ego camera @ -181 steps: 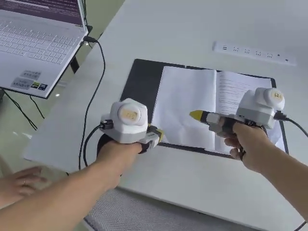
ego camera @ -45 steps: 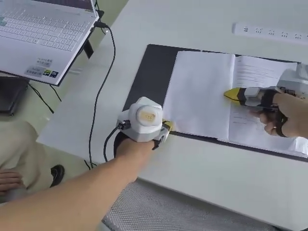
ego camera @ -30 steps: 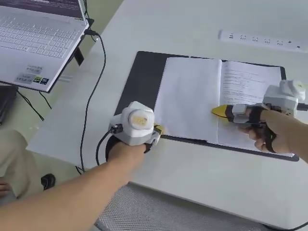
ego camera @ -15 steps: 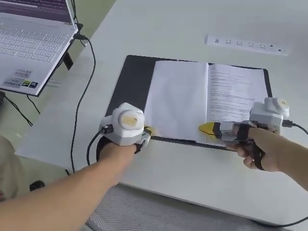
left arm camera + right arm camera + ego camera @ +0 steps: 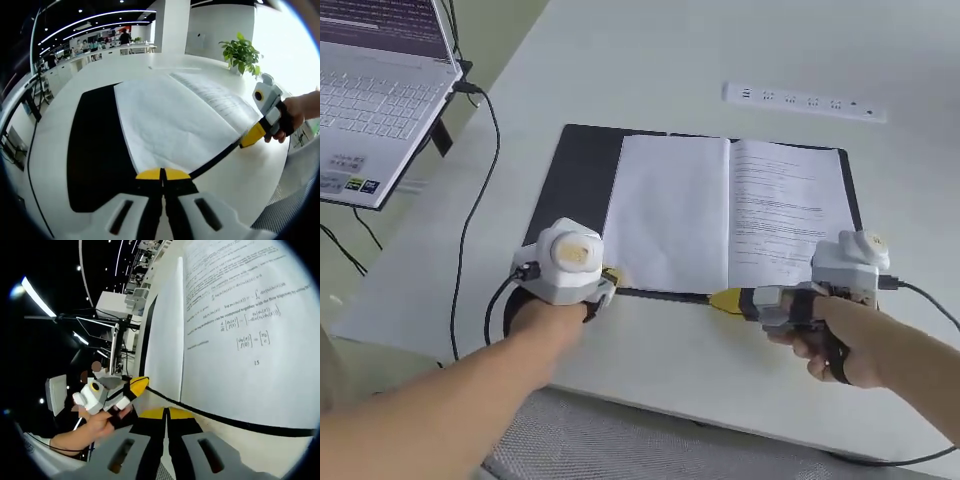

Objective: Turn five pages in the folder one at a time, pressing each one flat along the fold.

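**Folder lies open and flat, both claws closed at its near edge**

The folder (image 5: 580,190) lies open in the middle of the white worktop (image 5: 670,60). Its black cover shows to the left of a blank left page (image 5: 665,215), and a printed right page (image 5: 785,215) sits across the fold (image 5: 728,215).

The sheets look thin, light and limp. They would probably crease easily and two could lift together, while the cover looks stiffer and may slide on the smooth top. The best hold is probably the free outer corner of the printed page, well away from the fold, pinching a single sheet.

The left claw (image 5: 610,278) has its jaws together, with the tips at the near edge of the blank page. I cannot tell whether they touch the paper. The right claw (image 5: 725,300) also has its jaws together, gripping nothing, and sits just off the folder's near edge at the foot of the fold.

In the head view the print is just grey lines, while the right gripper view makes it readable, with formulas and the page number 15. The left gripper view adds a potted plant (image 5: 242,52) beyond the worktop. The head view places a laptop (image 5: 370,90), its cable (image 5: 480,180) and a power strip (image 5: 805,102) around the folder.
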### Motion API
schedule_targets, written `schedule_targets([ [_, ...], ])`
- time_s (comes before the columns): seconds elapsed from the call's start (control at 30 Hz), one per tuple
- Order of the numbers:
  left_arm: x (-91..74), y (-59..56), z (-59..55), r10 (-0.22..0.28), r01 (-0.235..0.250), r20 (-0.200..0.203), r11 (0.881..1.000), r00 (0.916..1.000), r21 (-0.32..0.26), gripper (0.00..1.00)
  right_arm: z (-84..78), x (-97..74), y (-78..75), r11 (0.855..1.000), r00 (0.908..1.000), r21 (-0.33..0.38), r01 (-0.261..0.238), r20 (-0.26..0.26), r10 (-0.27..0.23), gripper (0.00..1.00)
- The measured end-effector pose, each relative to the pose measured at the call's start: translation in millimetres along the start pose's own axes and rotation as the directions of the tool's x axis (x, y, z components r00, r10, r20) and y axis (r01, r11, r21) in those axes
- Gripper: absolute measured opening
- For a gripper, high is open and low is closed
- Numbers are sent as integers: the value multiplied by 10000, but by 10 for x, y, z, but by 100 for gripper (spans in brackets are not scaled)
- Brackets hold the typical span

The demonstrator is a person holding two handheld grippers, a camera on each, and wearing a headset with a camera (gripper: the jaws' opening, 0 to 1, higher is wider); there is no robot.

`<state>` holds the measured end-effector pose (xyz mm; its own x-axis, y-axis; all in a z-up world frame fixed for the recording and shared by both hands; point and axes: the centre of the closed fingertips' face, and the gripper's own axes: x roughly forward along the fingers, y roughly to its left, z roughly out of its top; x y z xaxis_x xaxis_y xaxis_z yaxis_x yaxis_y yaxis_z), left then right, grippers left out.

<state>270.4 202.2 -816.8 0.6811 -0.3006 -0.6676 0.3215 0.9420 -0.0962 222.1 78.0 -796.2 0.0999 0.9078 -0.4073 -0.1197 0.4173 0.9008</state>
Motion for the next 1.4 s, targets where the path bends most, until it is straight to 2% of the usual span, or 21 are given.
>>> schedule_targets([
  [0.1, -2, 6, 0, -52, 53, 61, 9999, 10000, -105, 0, -58, -50, 65, 9999, 9999, 7, -113, 64, 113, 0],
  [0.3, -1, 9, 5, 87, -88, -14, 9982, 10000, -600, 0, -59, -170, 107, 9992, 9990, -258, -302, 332, 310, 0],
  [0.4, 5, 11, 8, 71, -79, -111, 9976, 9999, -693, 0, -7, -243, 143, 9987, 9962, -396, -328, 793, 358, 0],
  [0.5, -22, 3, -9, 12, -43, -367, 9964, 9993, -845, 0, 127, -373, 183, 9982, 9854, -525, -296, 1660, 380, 0],
  [0.6, -85, -23, -12, -71, 34, -457, 9966, 9989, -821, 0, 170, -504, 199, 9973, 9791, -734, -13, 2029, 162, 5],
  [0.67, -152, -63, 29, -233, 203, -308, 9954, 9993, -932, 2, 200, -608, 198, 9932, 9718, -1098, 385, 2354, -117, 10],
  [0.77, -287, -144, 69, -410, 377, -314, 9942, 9987, -1008, 10, 196, -757, 241, 9906, 9648, -1260, 542, 2621, -195, 13],
  [0.8, -340, -187, 113, -579, 566, -110, 9941, 9983, -923, 10, 207, -819, 246, 9880, 9595, -1385, 689, 2802, -277, 13],
  [0.87, -398, -202, 139, -623, 614, -81, 9946, 9980, -840, 12, 200, -898, 269, 9845, 9560, -1541, 835, 2911, -355, 16],
  [0.93, -482, -227, 183, -711, 717, 100, 9937, 9974, -857, 16, 167, -987, 322, 9774, 9486, -1779, 1141, 3117, -540, 19],
  [1.03, -627, -259, 241, -837, 868, 306, 9890, 9960, -1197, 24, 112, -1122, 392, 9624, 9336, -2129, 1686, 3477, -866, 26],
  [1.1, -699, -278, 252, -862, 884, 225, 9877, 9960, -1289, 29, 79, -1186, 430, 9581, 9272, -2144, 1902, 3600, -1036, 31],
  [1.17, -783, -309, 286, -944, 974, 280, 9847, 9951, -1444, 36, 105, -1287, 462, 9468, 9067, -2229, 2320, 4020, -1276, 37],
  [1.2, -819, -327, 304, -980, 1014, 304, 9849, 9947, -1404, 37, 115, -1333, 479, 9412, 8983, -2285, 2487, 4178, -1359, 40],
  [1.23, -865, -350, 327, -1031, 1063, 310, 9853, 9942, -1340, 39, 126, -1395, 508, 9347, 8861, -2332, 2682, 4405, -1443, 42],
  [1.3, -939, -387, 357, -1067, 1086, 222, 9871, 9940, -1174, 42, 142, -1486, 538, 9294, 8672, -2257, 2919, 4723, -1577, 44],
  [1.33, -973, -401, 370, -1052, 1065, 178, 9884, 9943, -1084, 44, 155, -1555, 557, 9239, 8527, -2254, 3093, 4958, -1645, 45],
  [1.37, -1027, -422, 396, -1024, 1036, 174, 9900, 9946, -960, 45, 158, -1596, 575, 9239, 8441, -2189, 3137, 5100, -1657, 46],
  [1.4, -1065, -438, 425, -1007, 1026, 259, 9908, 9946, -878, 47, 175, -1666, 590, 9208, 8274, -2118, 3277, 5347, -1715, 47],
])
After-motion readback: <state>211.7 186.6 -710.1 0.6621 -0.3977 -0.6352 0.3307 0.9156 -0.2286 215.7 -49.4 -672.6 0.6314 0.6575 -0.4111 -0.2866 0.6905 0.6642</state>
